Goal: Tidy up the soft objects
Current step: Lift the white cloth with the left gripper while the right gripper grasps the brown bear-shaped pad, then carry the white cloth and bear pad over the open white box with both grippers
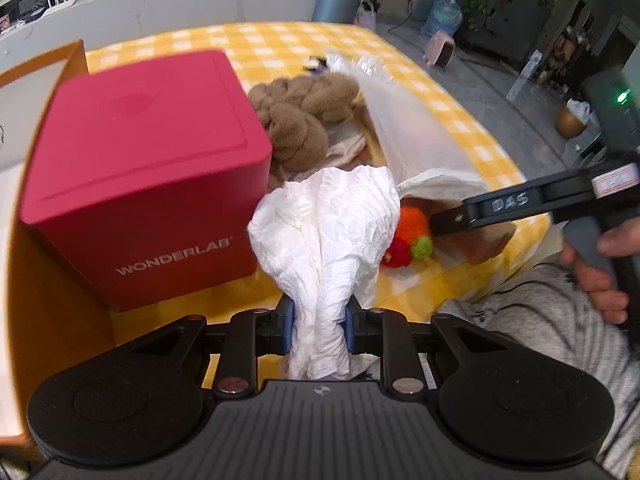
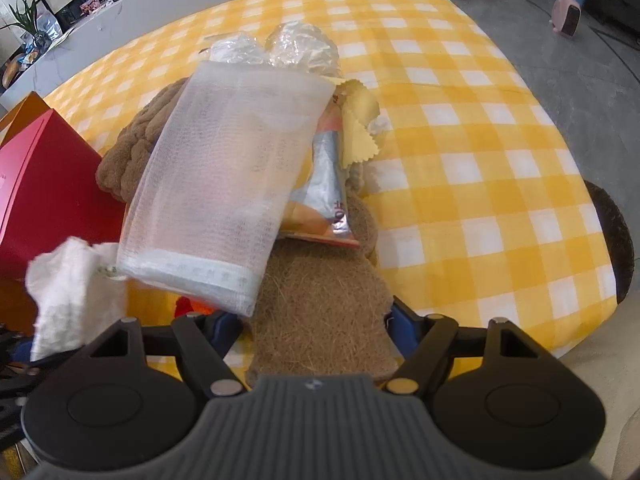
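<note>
My left gripper (image 1: 320,322) is shut on a crumpled white cloth (image 1: 328,232), held above the yellow checked table beside a red WONDERLAB box (image 1: 140,168). The cloth also shows at the left of the right wrist view (image 2: 68,292). My right gripper (image 2: 316,328) is open, its fingers on either side of a brown fibre mat (image 2: 320,300); the mat also shows in the left wrist view (image 1: 476,240). A translucent foam pouch (image 2: 224,184) lies over a brown knitted piece (image 1: 304,116). An orange, red and green knitted toy (image 1: 408,236) lies under the right gripper.
An orange cardboard box (image 1: 44,272) encloses the red box at the left. A snack packet (image 2: 328,196), a yellow cloth (image 2: 360,120) and clear plastic (image 2: 296,44) lie behind the pouch. The table edge (image 2: 580,320) drops off at the right.
</note>
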A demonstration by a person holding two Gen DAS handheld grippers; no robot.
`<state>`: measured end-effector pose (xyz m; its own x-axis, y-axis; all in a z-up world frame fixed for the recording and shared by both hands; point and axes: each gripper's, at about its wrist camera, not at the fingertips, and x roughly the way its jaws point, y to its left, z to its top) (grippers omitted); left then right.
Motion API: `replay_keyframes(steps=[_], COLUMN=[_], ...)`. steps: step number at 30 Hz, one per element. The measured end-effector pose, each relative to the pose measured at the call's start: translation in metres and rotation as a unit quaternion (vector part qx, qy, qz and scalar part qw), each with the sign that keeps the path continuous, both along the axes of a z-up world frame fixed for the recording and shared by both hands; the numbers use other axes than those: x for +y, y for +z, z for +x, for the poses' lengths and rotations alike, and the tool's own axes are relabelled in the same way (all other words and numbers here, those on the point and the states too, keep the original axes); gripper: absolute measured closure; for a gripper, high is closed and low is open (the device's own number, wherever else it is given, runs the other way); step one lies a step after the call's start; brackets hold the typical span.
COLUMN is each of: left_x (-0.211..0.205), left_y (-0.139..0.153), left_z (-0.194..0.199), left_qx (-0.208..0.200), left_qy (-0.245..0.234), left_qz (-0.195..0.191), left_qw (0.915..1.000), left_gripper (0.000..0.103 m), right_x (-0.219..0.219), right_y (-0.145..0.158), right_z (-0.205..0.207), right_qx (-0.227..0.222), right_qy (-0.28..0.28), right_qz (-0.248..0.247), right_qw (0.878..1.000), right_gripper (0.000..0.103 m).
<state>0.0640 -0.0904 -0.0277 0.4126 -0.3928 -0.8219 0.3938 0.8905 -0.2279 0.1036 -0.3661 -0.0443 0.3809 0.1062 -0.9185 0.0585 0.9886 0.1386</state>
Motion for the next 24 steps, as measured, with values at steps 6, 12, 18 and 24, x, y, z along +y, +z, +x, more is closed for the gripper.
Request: replay_keyframes(steps=[6,12,18,24], left_x=[0.011,0.033,0.047,0.051], left_y=[0.027,0.047,0.062,0.082], left_z=[-0.007,-0.005,-0.009,-0.019], left_qx=[-0.027,-0.047,-0.067,-0.099], left_qy=[0.0,0.03,0.048,0.038], left_qz=[-0.021,-0.039,-0.058,-0.077], left_qw=[0.9994,0.9977,0.9949,0.9914], left_gripper=[0.076,0.076,0.076,0.077], right_x=[0.002,-0.004,0.001,-0.002], right_y=[0.012,0.01,0.016,0.023], right_z=[-0.013,-0.013,-0.018,-0.036], right_qx=[-0.011,-0.007,-0.013,0.002], right_qy=[0.004,-0.009,-0.001,0.007], right_qz=[-0.008,0.002,-0.01,0.022], right_qw=[1.0,1.0,1.0,1.0], right_gripper=[0.03,0.03,0.03,0.03])
